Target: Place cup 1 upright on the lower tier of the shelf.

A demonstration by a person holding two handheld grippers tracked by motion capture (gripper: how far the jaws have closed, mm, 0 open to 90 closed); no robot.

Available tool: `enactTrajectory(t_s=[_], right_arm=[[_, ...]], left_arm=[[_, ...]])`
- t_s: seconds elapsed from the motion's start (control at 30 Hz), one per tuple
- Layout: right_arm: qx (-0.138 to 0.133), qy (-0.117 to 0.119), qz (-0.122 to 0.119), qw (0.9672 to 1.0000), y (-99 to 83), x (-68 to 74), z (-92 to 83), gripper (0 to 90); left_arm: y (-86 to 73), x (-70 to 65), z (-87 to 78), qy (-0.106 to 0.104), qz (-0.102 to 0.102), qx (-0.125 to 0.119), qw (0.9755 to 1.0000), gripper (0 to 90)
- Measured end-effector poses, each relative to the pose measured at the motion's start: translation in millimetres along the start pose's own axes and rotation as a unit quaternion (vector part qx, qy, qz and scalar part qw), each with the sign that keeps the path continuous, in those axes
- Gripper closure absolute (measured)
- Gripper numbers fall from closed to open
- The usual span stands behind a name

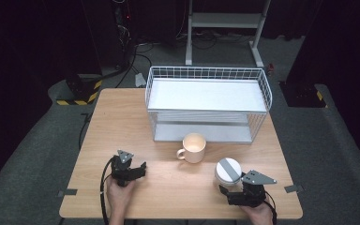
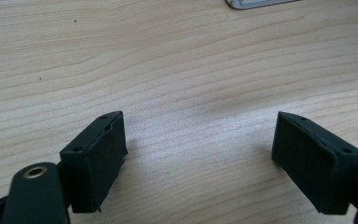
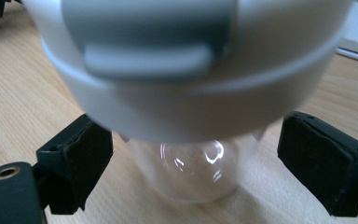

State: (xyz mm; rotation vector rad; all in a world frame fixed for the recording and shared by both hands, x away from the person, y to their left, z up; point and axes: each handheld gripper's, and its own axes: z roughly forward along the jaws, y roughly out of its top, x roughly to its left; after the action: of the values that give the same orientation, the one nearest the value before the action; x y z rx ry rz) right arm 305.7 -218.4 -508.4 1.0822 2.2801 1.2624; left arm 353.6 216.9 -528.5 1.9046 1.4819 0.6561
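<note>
Lidded clear cup [image 3: 191, 116], seemingly empty, stands between the open jaws.

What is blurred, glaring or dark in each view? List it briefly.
High view: table evenly lit, surrounding floor dark. Left gripper view: wood grain sharp, with a soft sheen between the jaws. Right gripper view: the white lid is close and out of focus; the clear cup body shows small bright glints.

Clear jar [image 3: 191, 172] with white-grey lid stands upright on table.
</note>
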Motion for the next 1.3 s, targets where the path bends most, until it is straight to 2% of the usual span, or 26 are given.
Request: enactTrajectory(t_s=[0.3, 0.63, 0.9, 1.13, 1.3], right_arm=[[-0.008, 0.007, -0.009, 0.9999, 8.7, 2.5, 9.0, 10.6], [-0.013, 0.007, -0.005, 0.9999, 15.1, 2.3, 15.1, 15.4], [-0.022, 0.002, -0.014, 0.9997, 14.2, 3.0, 15.5, 17.1], [-0.018, 0.003, -0.022, 0.9996, 15.2, 2.4, 14.8, 17.8], [-0.019, 0.004, -0.020, 0.9996, 15.3, -0.3, 14.7, 18.0]], left_arm=[[0.0, 0.0, 0.0, 0.000, 0.000, 0.000, 1.0000, 17.9], [0.0, 0.0, 0.0, 0.000, 0.000, 0.000, 1.0000, 18.0], [0.0, 0.0, -0.1, 0.000, -0.001, 0.001, 1.0000, 18.0], [0.0, 0.0, -0.1, 0.000, -0.001, 0.001, 1.0000, 18.1], [-0.1, 0.0, -0.1, 0.001, -0.002, 0.000, 1.0000, 18.4]])
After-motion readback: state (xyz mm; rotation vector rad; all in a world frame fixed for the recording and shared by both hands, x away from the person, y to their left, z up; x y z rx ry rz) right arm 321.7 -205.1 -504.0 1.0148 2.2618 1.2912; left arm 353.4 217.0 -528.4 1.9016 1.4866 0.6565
